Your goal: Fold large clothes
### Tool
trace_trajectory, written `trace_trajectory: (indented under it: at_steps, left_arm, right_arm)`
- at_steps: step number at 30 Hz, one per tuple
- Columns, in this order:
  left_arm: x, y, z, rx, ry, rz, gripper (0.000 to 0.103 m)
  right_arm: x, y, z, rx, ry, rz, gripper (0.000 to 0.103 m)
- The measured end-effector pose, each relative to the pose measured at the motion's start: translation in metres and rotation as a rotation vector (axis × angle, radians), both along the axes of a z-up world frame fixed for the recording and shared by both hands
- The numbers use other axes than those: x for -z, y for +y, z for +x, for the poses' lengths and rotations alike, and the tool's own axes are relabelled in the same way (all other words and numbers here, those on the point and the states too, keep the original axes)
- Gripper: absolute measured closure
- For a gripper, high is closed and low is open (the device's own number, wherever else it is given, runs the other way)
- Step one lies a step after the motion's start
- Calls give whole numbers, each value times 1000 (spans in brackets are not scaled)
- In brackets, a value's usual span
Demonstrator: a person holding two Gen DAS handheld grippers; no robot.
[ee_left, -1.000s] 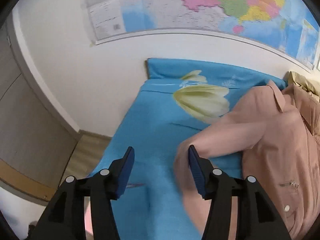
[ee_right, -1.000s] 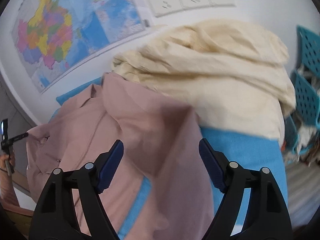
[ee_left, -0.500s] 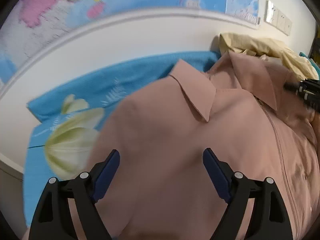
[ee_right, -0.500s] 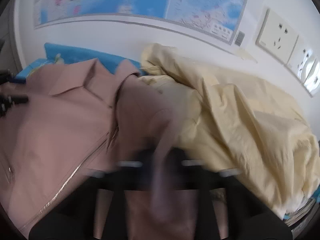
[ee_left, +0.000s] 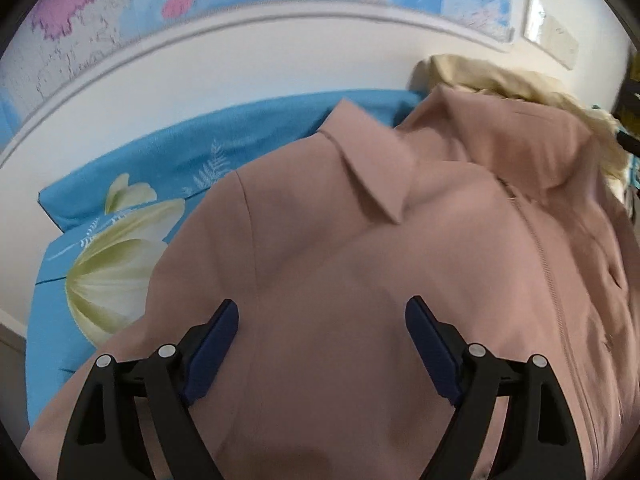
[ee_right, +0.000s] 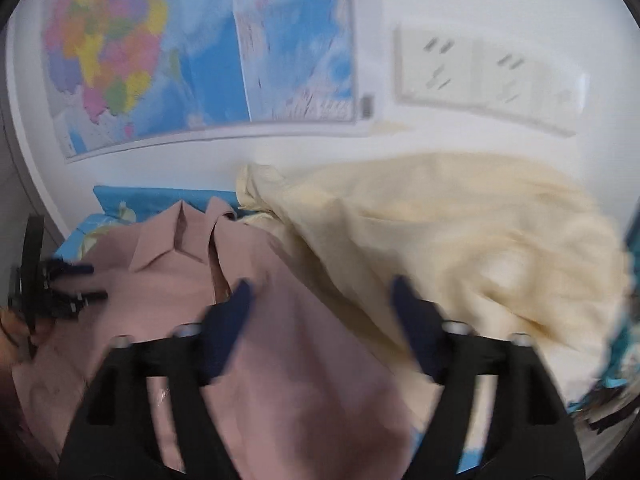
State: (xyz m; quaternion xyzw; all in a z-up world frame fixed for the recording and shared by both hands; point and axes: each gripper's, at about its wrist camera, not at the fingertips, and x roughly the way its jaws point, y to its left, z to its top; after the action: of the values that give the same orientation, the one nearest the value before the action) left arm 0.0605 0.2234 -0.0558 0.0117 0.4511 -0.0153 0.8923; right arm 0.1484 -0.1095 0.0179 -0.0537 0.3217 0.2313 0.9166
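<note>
Left wrist view: pink jacket [ee_left: 360, 280] looked soft, light, floppy; we'd pinch at shoulder seams. Both grippers, left [ee_left: 322, 320] & right [ee_right: 320, 300], had jaws apart, empty.

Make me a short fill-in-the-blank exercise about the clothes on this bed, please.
1. The pink jacket closes down its front with a ____.
2. The heap of cloth beside it is pale ____.
3. On the wall above hangs a ____.
4. The left gripper and right gripper both have their fingers ____.

Answers: zipper; yellow; map; open
</note>
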Motion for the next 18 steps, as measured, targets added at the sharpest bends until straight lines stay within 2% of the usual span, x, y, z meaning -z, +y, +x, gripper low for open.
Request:
trace_trajectory:
  at_steps: [1,3,8,9,10,11,12,15,16,18]
  left_arm:
    - [-5,-2,-7,17,-13,-7,20]
    - [-13,-8,-17,51,-34,-14,20]
    - [-27,-33,-38,150,-69,-9,17]
    - [-30,-39,-42,169,-76,-17,16]
    - [-33,-45,-45,183,-83,-21,16]
    - [-34,-49,-46,196,-86,-25,16]
    - [-36,-54,-48,216,-88,-36,16]
    - [-42,-66,-55,265,-96,-64,16]
    - [-45,-70,-58,283,-99,-73,16]
    - [-50,-76,-65,322,-107,-94,16]
  right_arm:
    - [0,-7,-11,2,3,-16,23]
    - [9,-26,-39,5,68,-44,23]
    - [71,-62,-90,42,286,-90,23]
    - [83,-65,-98,44,318,-100,36]
    - [91,-67,-102,45,344,-94,64]
    - [99,-71,-104,40,389,-74,80]
    - [101,-72,-104,33,413,-51,100]
    - [73,-83,-113,-8,394,94,100]
    - [53,-86,-117,-41,386,186,100]
    - [19,-84,-125,-98,351,272,100]
